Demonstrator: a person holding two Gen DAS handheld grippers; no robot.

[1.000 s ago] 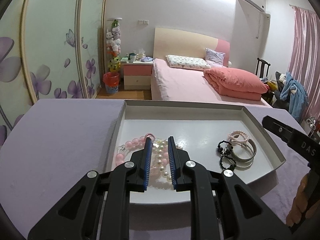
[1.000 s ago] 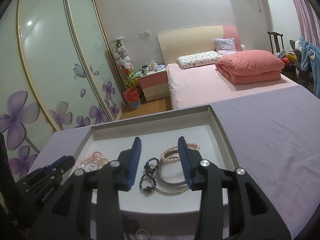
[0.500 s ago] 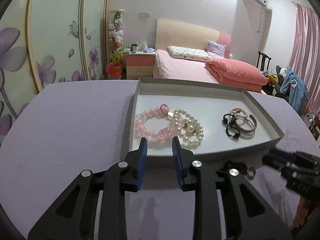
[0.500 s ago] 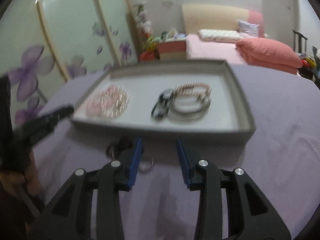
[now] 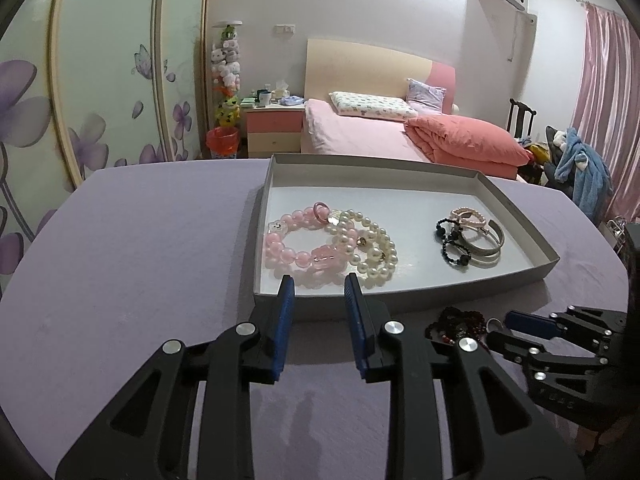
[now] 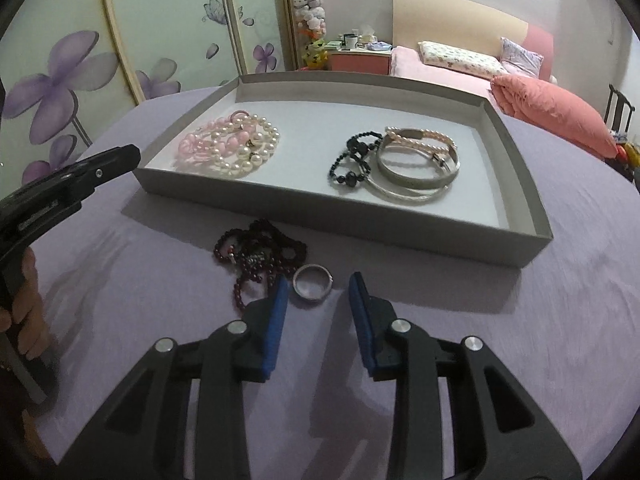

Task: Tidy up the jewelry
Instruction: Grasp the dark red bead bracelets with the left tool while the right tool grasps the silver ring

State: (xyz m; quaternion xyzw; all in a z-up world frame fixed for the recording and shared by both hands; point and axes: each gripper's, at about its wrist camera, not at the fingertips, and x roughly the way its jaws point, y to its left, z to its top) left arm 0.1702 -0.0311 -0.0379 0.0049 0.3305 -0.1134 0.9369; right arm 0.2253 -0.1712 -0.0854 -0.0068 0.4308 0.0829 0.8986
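A grey tray (image 5: 400, 304) (image 6: 344, 222) on the purple table holds pink and white pearl bead strands (image 5: 328, 246) (image 6: 232, 146) at its left. Black beads (image 6: 354, 162) and silver bangles (image 6: 416, 176) (image 5: 484, 240) lie at its right. A dark red bead string (image 6: 256, 258) (image 5: 456, 324) and a silver ring (image 6: 312, 280) lie on the table in front of the tray. My right gripper (image 6: 318, 284) is open, its tips just before the ring. My left gripper (image 5: 320, 286) is open and empty before the tray's near wall.
The left gripper also shows at the left of the right wrist view (image 6: 80, 172). The right gripper shows at the lower right of the left wrist view (image 5: 552, 332). A pink bed (image 5: 400, 132) and sliding wardrobe doors (image 5: 100, 80) stand beyond the table.
Both grippers have drawn back out of the tray toward the near side of the table. The right gripper has come down close to the ring and dark beads. The left gripper has opened wider.
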